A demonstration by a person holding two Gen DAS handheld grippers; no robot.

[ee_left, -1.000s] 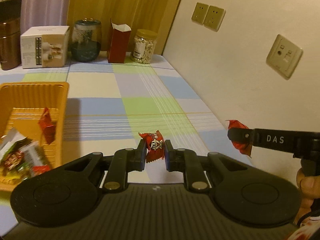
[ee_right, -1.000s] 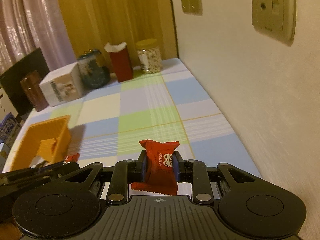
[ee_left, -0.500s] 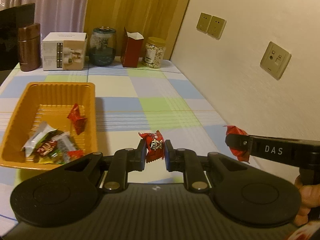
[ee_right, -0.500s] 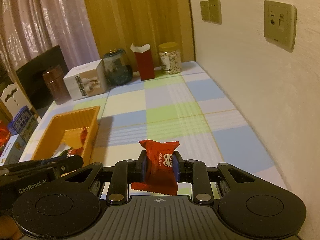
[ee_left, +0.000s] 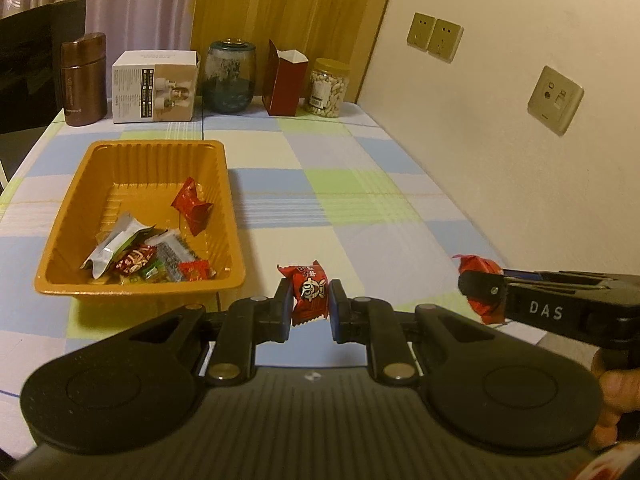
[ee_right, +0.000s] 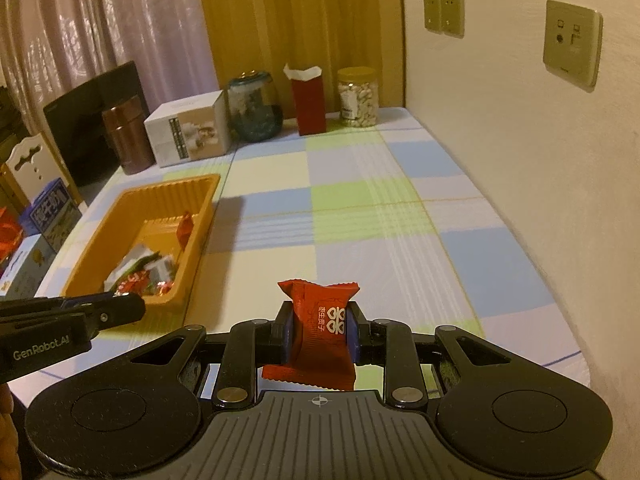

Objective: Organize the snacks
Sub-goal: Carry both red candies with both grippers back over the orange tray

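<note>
My left gripper is shut on a small red candy with a cartoon face, held above the table just right of the near corner of the orange tray. The tray holds several wrapped snacks, among them a red packet. My right gripper is shut on a larger red snack packet above the near table. It also shows from the side in the left wrist view, right of my left gripper. The tray shows in the right wrist view, to the left, behind the left gripper's finger.
At the table's far edge stand a brown canister, a white box, a glass jar, a red carton and a jar of nuts. The wall runs along the right. Boxes lie off the left edge.
Both grippers have drawn back toward me and upward, each keeping its snack. The whole orange tray has come into view at the left.
</note>
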